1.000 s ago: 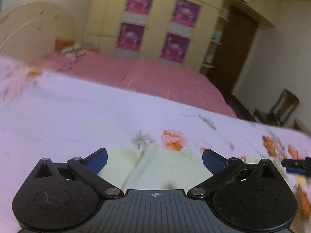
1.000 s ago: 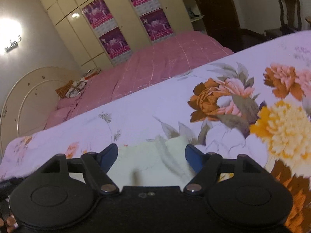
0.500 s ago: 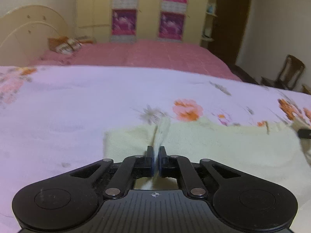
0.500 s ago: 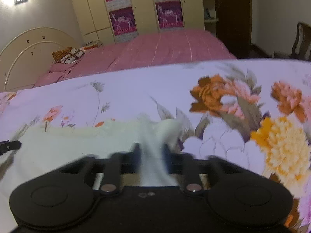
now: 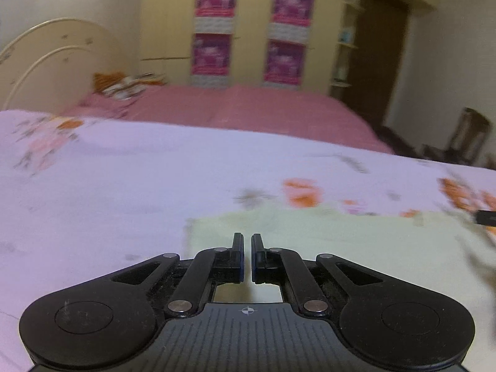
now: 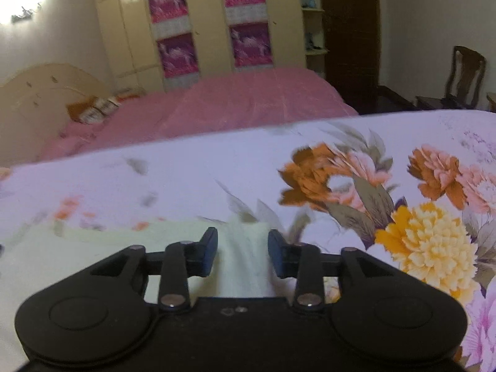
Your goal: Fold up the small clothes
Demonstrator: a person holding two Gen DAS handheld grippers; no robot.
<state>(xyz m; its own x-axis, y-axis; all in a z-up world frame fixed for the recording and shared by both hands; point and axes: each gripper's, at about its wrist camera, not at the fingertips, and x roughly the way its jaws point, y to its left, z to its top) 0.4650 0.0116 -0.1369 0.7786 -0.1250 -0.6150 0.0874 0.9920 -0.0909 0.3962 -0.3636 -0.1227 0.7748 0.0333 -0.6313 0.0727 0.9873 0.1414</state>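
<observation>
A pale yellow-green small garment (image 5: pixel 341 235) lies flat on the floral bedspread (image 5: pixel 124 186). My left gripper (image 5: pixel 247 241) sits over its left end with the jaws nearly together and a thin gap between them; no cloth shows between the tips. The garment also shows in the right wrist view (image 6: pixel 124 248). My right gripper (image 6: pixel 242 241) is partly open around a raised fold of the garment's right end. The other gripper's tip (image 5: pixel 486 217) shows at the right edge.
A pink bed (image 5: pixel 248 108) with a cream headboard (image 5: pixel 46 55) lies beyond the floral bedspread. A wardrobe with purple posters (image 6: pixel 210 24) lines the far wall. A dark wooden chair (image 6: pixel 465 74) and a dark door stand at the right.
Both grippers closed on the garment's ends half a second ago. Now the left jaws show a thin gap without cloth, and the right jaws have opened part way.
</observation>
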